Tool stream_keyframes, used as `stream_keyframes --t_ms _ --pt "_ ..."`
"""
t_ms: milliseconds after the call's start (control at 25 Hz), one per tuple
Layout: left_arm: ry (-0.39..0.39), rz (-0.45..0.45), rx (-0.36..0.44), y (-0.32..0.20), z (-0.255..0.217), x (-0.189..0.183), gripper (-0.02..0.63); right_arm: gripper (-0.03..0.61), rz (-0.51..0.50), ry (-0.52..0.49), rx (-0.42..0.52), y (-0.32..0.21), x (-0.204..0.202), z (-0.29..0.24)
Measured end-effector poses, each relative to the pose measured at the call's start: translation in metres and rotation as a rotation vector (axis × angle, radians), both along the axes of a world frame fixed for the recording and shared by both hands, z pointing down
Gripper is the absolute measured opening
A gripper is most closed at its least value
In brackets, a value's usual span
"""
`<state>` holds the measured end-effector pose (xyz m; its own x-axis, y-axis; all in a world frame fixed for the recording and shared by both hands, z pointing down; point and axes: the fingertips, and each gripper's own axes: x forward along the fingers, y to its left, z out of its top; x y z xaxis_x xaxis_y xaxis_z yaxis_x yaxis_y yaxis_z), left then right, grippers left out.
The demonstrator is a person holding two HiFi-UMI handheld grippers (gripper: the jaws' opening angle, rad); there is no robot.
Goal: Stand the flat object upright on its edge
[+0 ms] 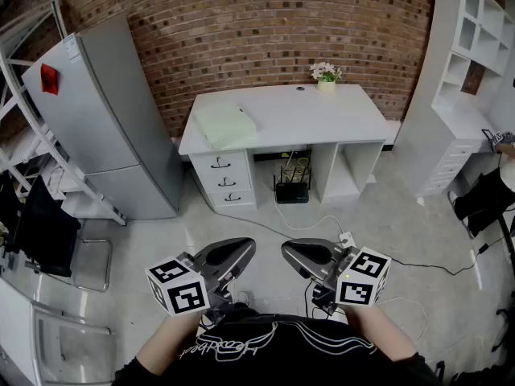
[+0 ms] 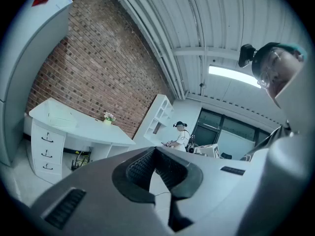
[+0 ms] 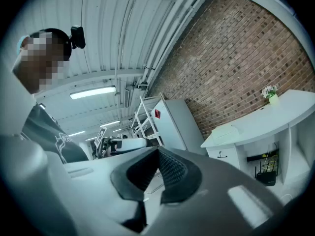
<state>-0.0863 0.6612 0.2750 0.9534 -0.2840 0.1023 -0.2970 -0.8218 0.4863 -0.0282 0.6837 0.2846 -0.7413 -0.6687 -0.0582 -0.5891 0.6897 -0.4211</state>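
Can't really tell what that pale green flat thing (image 1: 225,125) on the desk (image 1: 314,119) is, way too small, and only getting part of the shelf unit (image 1: 475,47), chopped by the edge.

No legible text anywhere: white cursive lettering (image 1: 219,346) across the black shirt (image 1: 273,352) too warped to read, red sticker (image 1: 49,78) on the grey fridge (image 1: 121,127) too small.

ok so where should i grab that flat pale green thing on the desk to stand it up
Probably by its near edge, coming in low from the desk's front. The flat pale green thing lies flat on the white desk, close to its front edge, so that side looks easiest to reach and pinch.
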Motion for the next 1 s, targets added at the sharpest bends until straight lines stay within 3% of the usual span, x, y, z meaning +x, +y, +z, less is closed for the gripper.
stream_keyframes --t_ms 280,480,680,1000 --pt "-0.051 -0.018 0.071 -0.007 0.009 -0.002 0.003 0.003 -0.012 0.003 -0.017 -0.01 -0.004 0.008" --pt "-0.041 -0.023 0.035 -0.024 0.016 -0.009 0.002 0.005 -0.012 -0.009 -0.044 -0.031 -0.008 0.011" --pt "-0.017 -0.024 -0.001 -0.054 0.027 -0.016 0.003 0.005 -0.065 -0.149 -0.087 -0.058 -0.011 0.007" --pt "0.023 -0.04 -0.09 -0.142 0.051 -0.024 0.002 0.005 -0.064 -0.095 -0.144 -0.139 -0.016 0.035"
